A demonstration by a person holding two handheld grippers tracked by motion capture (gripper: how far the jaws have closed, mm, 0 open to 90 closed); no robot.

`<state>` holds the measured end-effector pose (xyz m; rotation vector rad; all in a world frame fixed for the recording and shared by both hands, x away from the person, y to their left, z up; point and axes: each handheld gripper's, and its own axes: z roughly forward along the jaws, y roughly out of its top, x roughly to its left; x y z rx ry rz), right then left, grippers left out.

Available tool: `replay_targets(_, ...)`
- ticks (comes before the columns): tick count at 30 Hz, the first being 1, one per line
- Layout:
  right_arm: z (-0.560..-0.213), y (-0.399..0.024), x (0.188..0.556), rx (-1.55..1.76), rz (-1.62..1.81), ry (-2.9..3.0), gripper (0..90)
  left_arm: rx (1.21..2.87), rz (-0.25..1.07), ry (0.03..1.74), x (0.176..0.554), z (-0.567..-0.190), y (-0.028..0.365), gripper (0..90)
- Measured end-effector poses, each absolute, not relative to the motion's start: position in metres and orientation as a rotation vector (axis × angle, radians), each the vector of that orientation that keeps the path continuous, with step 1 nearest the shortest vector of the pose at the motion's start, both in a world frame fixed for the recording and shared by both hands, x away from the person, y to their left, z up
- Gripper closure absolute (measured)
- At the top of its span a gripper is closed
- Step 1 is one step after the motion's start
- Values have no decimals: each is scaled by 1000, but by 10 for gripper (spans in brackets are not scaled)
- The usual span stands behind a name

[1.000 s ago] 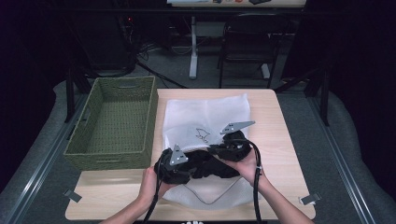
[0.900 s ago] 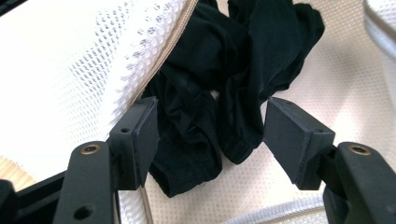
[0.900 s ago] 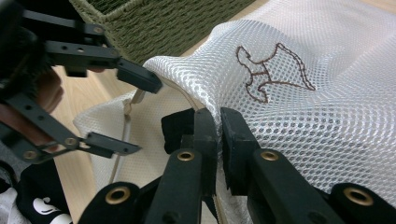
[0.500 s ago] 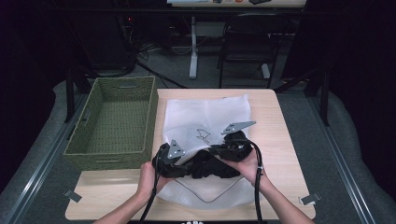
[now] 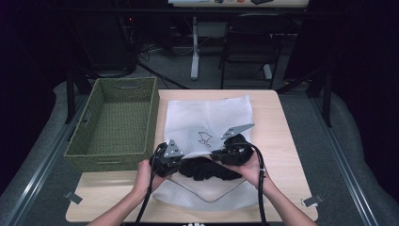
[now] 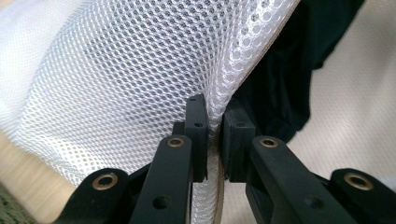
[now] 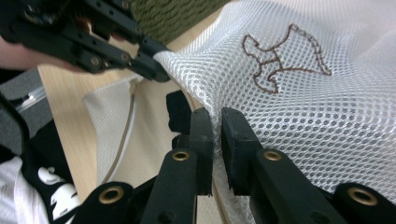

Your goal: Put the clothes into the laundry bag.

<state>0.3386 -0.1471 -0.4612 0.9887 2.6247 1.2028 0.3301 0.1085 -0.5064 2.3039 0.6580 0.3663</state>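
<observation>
Both forearms reach in side by side, the left hand-held gripper [image 5: 165, 159] just clamped closed, the right hand-held gripper [image 5: 225, 151] pinched closed too.

The high view looks forward and down from above the person's near side, taking in the whole pale wooden table [image 5: 282, 141] from some distance. The left gripper view sits very close, looking along its black jaws at the white mesh laundry bag [image 6: 116, 84]. The right gripper view, equally close, faces leftward across the same bag [image 7: 303, 93], which all three views share.
</observation>
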Motion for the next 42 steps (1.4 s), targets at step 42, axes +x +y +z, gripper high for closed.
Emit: replay_targets(42,-501,-141,353,896,953,2746,878,2512,182,620,346,-547,89,677)
